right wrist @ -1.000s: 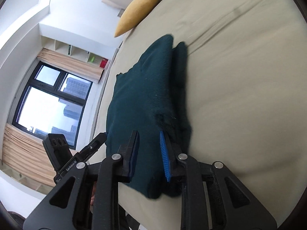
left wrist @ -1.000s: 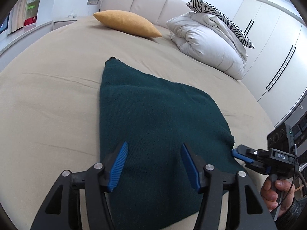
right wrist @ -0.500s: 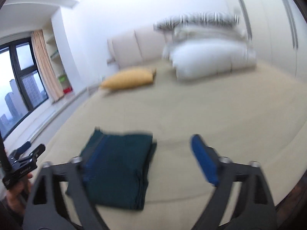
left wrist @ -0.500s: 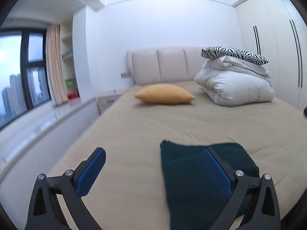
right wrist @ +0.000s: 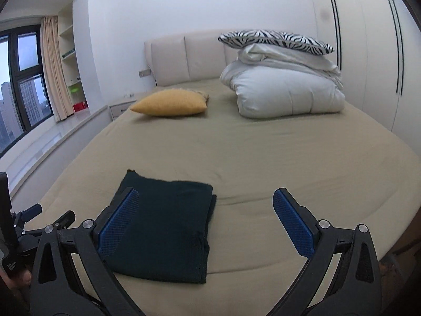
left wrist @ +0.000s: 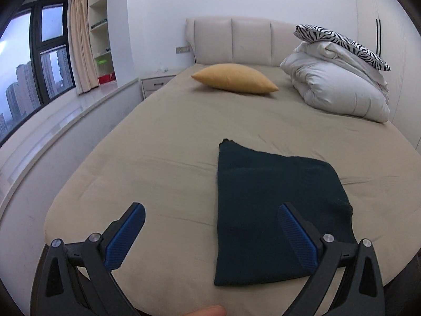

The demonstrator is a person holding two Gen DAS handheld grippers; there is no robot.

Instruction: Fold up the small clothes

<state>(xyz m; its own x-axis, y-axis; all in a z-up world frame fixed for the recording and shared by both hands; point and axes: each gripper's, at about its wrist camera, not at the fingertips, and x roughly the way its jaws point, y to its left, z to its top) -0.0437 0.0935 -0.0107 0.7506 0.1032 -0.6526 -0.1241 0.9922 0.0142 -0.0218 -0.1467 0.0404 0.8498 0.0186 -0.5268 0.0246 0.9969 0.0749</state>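
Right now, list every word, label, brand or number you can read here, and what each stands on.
White marking on the left gripper's black handle, seen at the edge of the right wrist view: too small and tilted to read.
Nothing printed shows on the folded dark green garment, the yellow pillow, the zebra-print pillow or the wardrobe doors.

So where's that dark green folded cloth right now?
The dark green cloth lies folded near the foot of the bed, well short of the yellow pillow.

There's the garment (left wrist: pixel 273 210), dark green knit, folded into a flat, roughly square packet, lying on the bed near the foot edge, layered edges showing along its right side, one small corner poking out at the back.
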